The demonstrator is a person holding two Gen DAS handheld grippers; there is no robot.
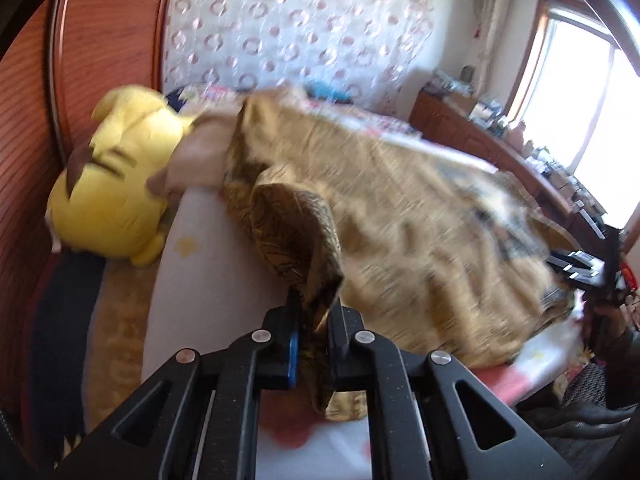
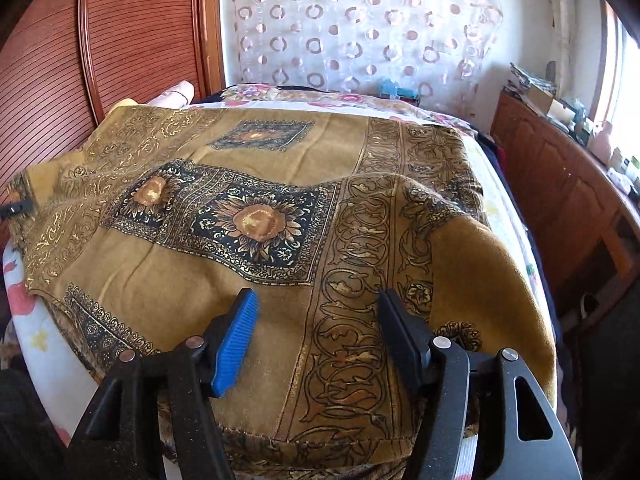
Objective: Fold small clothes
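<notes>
A mustard-gold cloth (image 2: 256,208) printed with dark sunflower panels and scroll borders lies spread over the bed. In the left wrist view the same cloth (image 1: 400,216) is blurred, and one bunched corner of it (image 1: 308,248) rises into my left gripper (image 1: 314,312), which is shut on that fabric. My right gripper (image 2: 316,304) hovers over the near edge of the cloth with its jaws apart; the blue pad (image 2: 236,340) and the black finger (image 2: 400,340) straddle flat fabric without pinching it. The other gripper (image 1: 592,276) shows at the far right of the left wrist view.
A yellow plush toy (image 1: 116,176) lies by the wooden headboard (image 2: 120,40). The bed sheet (image 2: 36,332) is white with pink and yellow prints. A wooden cabinet (image 2: 560,184) with clutter runs along the right wall under a bright window (image 1: 592,92). A dotted curtain (image 2: 360,24) hangs behind.
</notes>
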